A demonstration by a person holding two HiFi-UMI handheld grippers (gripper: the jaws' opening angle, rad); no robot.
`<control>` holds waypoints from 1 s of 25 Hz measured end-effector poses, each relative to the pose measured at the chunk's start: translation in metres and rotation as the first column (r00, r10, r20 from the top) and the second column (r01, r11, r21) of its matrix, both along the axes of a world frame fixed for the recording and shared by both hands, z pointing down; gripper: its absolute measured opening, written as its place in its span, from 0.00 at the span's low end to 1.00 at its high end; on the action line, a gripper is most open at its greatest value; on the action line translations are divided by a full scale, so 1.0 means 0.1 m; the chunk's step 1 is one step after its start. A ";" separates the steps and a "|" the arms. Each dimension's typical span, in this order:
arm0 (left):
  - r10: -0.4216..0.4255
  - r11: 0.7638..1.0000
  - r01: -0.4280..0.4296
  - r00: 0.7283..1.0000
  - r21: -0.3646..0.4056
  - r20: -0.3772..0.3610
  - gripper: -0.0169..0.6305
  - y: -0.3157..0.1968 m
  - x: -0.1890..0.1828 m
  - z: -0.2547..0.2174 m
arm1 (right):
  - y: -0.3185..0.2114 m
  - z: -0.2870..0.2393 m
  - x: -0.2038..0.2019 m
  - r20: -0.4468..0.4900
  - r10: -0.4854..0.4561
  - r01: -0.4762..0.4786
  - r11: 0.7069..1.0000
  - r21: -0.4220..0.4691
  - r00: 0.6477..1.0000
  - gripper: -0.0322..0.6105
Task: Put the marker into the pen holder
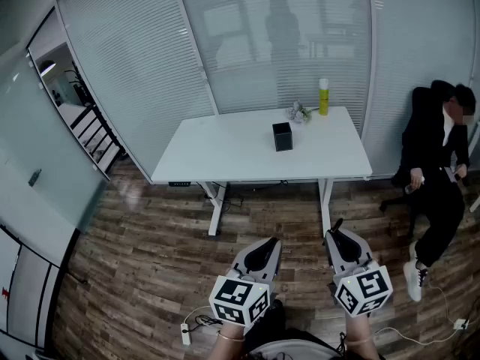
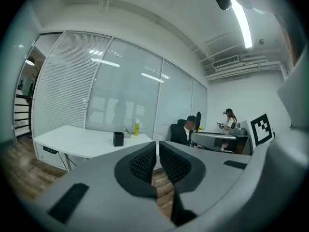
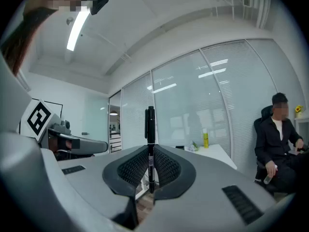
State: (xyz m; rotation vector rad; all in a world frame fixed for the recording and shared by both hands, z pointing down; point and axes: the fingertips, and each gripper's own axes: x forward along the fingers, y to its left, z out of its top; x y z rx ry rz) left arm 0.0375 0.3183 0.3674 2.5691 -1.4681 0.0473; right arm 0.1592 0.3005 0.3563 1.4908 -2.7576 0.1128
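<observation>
A black marker (image 3: 150, 144) stands upright between the pads of my right gripper (image 3: 151, 170), which is shut on it; its capped end pokes up above the jaws. In the head view that gripper (image 1: 336, 231) hangs low at the right, far from the white table (image 1: 225, 156), and the marker's tip (image 1: 338, 222) just shows. The black square pen holder (image 1: 282, 136) stands in the middle of the table, also small in the left gripper view (image 2: 118, 138). My left gripper (image 1: 262, 252) is beside the right one, jaws shut with nothing between them (image 2: 157, 159).
A yellow bottle (image 1: 323, 96) and a small bunch of flowers (image 1: 299, 112) stand at the table's far edge. A person in black (image 1: 435, 163) sits on a chair to the right. Wood floor lies between me and the table. Cables and a power strip (image 1: 186, 334) lie near my feet.
</observation>
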 end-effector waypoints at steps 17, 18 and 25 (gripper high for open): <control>0.048 0.999 -0.048 0.999 -0.003 -0.027 0.08 -0.60 -0.35 0.06 | -0.61 0.02 -0.35 0.000 0.064 -0.064 0.998 0.015 0.998 0.14; 0.048 0.999 -0.048 0.998 -0.003 -0.029 0.08 -0.65 -0.38 0.07 | -0.67 0.03 -0.38 -0.008 0.065 -0.065 0.998 0.014 0.998 0.14; 0.054 0.998 -0.055 0.998 -0.005 -0.033 0.08 -0.94 -0.62 0.11 | -0.98 0.03 -0.65 -0.060 0.069 -0.068 0.997 0.026 0.996 0.14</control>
